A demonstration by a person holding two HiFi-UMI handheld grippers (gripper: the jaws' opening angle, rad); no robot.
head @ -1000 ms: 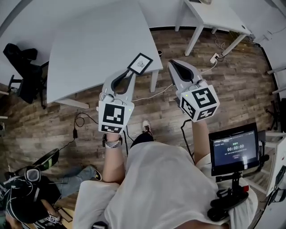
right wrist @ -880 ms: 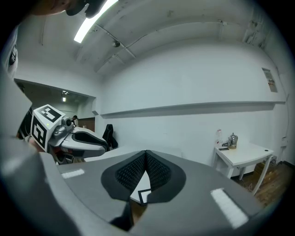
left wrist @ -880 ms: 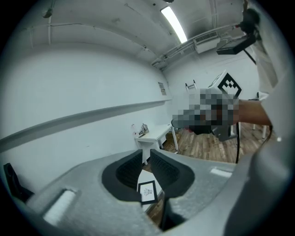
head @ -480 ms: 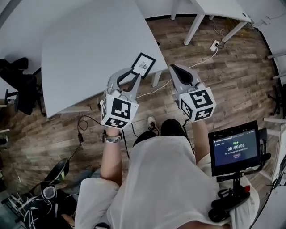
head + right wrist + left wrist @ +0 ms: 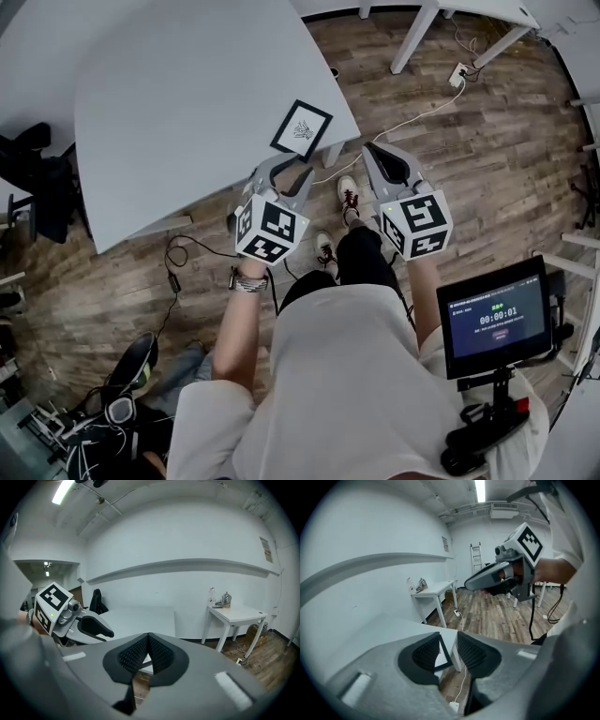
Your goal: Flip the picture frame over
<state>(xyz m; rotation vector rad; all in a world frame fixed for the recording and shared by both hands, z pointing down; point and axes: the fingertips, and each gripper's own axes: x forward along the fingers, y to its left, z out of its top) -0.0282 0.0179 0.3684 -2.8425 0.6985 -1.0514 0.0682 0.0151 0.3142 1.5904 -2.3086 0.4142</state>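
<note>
Left gripper (image 5: 289,167): just short of the worktop's near right corner, aimed at the frame. Jaws are opening with nothing between them; the frame shows beyond the gap, untouched.
Right gripper (image 5: 372,152): beside the left one and out past the worktop's corner, over the wood floor. Jaws clenched tip to tip, empty.
Worktop (image 5: 187,103): large pale slab, bare apart from the frame.
Picture frame (image 5: 302,129): lies flat on the worktop's near right corner, close to both edges. Nearer the left gripper than the right, and apart from both.
Facing: picture side up; dark border, white mat and a small dark drawing all show.
Long axis: skewed to the worktop's edges, running from near-left to far-right in the head view. A near corner points out toward the grippers.
Done: nothing of the flip, as I read it; this is approach only.
Left to do: reach the frame's edge, grasp or lift it, turn it over, and lay it back-side up.
</note>
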